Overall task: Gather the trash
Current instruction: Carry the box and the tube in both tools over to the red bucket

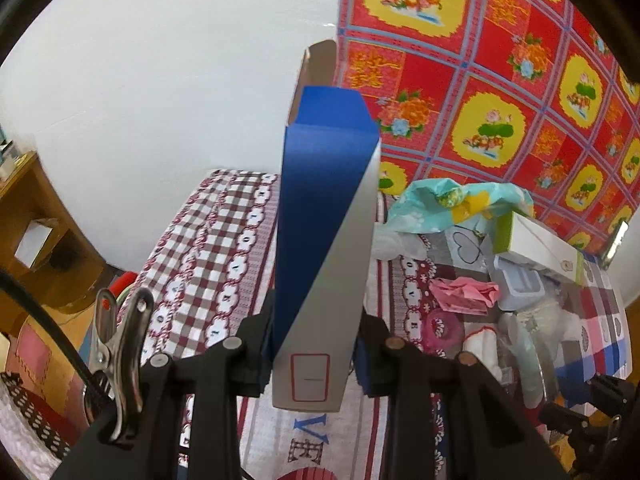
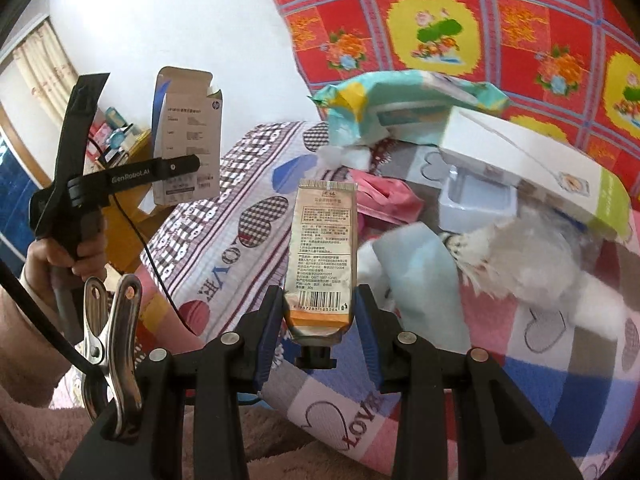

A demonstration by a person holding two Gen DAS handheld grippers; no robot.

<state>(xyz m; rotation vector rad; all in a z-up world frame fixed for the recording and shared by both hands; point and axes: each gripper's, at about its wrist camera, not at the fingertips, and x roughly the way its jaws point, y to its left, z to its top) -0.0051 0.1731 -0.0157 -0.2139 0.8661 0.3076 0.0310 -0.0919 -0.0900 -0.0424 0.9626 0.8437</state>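
Grips first: our left gripper [image 1: 316, 356] is closed partway on the lower end of a tall blue-and-grey carton [image 1: 326, 240], which stands upright between the pads with its top flap open. Our right gripper [image 2: 318, 316] is likewise closed partway on a gold squeeze tube [image 2: 324, 252], pinched just above its dark cap, crimped end up.

We judge the carton empty, light and fairly stiff; the pads sit on its narrow faces near the base, which should hold without crushing. The tube looks soft and part-used, and slippery on its foil; the shoulder above the cap is the firm place to hold.

Writing: the tube carries a barcode and dense Chinese print too small to read. In the right wrist view the carton's white face shows an HP logo, and the left gripper's arm reads "GenRobot.AI".

Beyond the tube, on the patchwork bedspread [image 2: 224, 264] printed "LOVE", more trash lies: a pink wrapper [image 2: 384, 200], a white-and-green box [image 2: 532, 168], a teal wipes pack [image 2: 400, 104]. Behind the tube hangs a red floral cloth [image 2: 500, 32].
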